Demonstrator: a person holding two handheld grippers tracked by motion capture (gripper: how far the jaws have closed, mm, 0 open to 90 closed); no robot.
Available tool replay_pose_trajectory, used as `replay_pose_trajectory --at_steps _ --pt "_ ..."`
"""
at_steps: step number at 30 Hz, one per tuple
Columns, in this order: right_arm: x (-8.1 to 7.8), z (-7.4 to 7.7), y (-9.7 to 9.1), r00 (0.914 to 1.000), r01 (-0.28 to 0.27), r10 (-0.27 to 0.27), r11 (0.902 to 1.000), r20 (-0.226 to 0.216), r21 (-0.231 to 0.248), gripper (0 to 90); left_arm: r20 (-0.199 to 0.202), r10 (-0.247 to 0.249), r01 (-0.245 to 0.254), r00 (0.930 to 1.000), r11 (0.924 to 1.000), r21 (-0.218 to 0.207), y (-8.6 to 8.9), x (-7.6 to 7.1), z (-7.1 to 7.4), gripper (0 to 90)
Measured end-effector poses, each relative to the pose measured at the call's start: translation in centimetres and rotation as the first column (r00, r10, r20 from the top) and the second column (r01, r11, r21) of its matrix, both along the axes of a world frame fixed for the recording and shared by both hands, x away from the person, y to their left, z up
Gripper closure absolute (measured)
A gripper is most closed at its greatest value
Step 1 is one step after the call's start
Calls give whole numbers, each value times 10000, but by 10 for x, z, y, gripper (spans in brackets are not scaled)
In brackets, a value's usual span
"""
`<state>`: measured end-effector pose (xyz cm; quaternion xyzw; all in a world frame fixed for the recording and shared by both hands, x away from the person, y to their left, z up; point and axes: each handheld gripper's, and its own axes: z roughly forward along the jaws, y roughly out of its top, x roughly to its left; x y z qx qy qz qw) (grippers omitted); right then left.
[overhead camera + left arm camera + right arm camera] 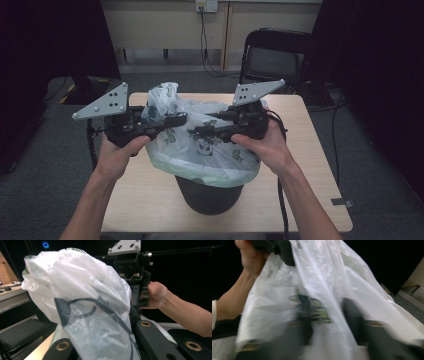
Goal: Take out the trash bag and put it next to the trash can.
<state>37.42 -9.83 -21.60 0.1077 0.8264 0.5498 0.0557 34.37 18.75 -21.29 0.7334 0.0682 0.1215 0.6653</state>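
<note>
Both forearms came in from the bottom of the high view, angled inward. The left hand [117,152] held the left gripper [175,121] level, pointing right, its jaws closed on thin plastic. The right hand [267,142] held the right gripper [197,131] level, pointing left, jaws around plastic; its own view was too blurred to show pressing.
</note>
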Motion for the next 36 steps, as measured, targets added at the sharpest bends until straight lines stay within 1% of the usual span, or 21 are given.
replay_pose_trajectory --at_steps 1,3,4,5,7,8,10,11,12,16,18,19,21,22,23,25,27,29,31,34,36 --pt "0 0 0 10000 0 0 10000 0 0 744 0 0 0 10000 10000 0 0 0 0 774" --pt "-5 5 4 9993 -150 141 9996 335 258 860 -24 66 -66 10000 9999 137 -2 -2 -1 608" --pt "-5 5 4 9993 -150 141 9996 335 258 860 -23 356 -355 9994 9987 363 -3 -2 -1 608" --pt "-7 11 4 9991 -125 101 9982 410 582 897 49 666 -668 9978 9961 575 -5 -2 -2 411" --pt "-9 19 5 9986 -254 209 9953 486 936 900 108 671 -677 9977 9946 783 -7 -1 -3 423" --pt "-10 23 5 9985 -250 197 9940 506 1061 900 157 453 -463 9988 9965 690 -9 0 -3 393" --pt "-13 30 9 9978 -341 270 9924 613 1184 900 160 513 -523 9986 9964 671 -12 0 -3 294" --pt "-13 30 9 9978 -341 270 9924 613 1184 900 145 544 -553 9984 9961 681 -15 1 -3 294" --pt "-14 36 15 9971 -525 448 9898 609 1324 900 152 588 -597 9982 9958 689 -19 1 -3 217" --pt "-18 39 27 9956 -805 732 9874 584 1361 900 281 592 -614 9979 9942 880 -35 4 -4 203" --pt "-20 39 34 9946 -940 867 9858 577 1390 900 364 509 -545 9980 9930 1052 -42 3 -7 223" --pt "-21 38 37 9940 -1000 929 9854 571 1375 900 453 434 -483 9980 9923 1137 -45 3 -8 309" --pt "-20 36 40 9949 -949 891 9856 467 1401 892 382 308 -354 9988 9912 1272 -45 2 -11 593" --pt "-19 35 39 9961 -836 782 9850 413 1508 804 314 296 -334 9991 9912 1283 -44 2 -12 689" --pt "-17 34 37 9975 -703 678 9831 209 1692 666 245 280 -308 9993 9919 1232 -42 3 -12 753" --pt "-15 34 29 9993 -374 361 9804 100 1936 405 32 313 -314 9995 9951 936 -35 6 -13 835" --pt "-16 37 21 9999 47 -79 9778 146 2095 301 -36 392 -388 9992 9967 720 -28 8 -13 845" --pt "-18 39 9 9971 633 -707 9763 283 2070 271 -89 454 -449 9989 9976 518 -23 9 -12 845" --pt "-19 40 -2 9954 820 -908 9727 308 2170 273 -62 453 -450 9990 9981 429 -17 8 -11 845" --pt "-19 40 -19 9858 1458 -1602 9651 499 2178 239 -69 471 -468 9989 9982 364 -12 7 -10 845" --pt "-18 39 -27 9818 1667 -1820 9631 548 2112 217 -70 552 -550 9985 9982 236 -8 7 -9 845"
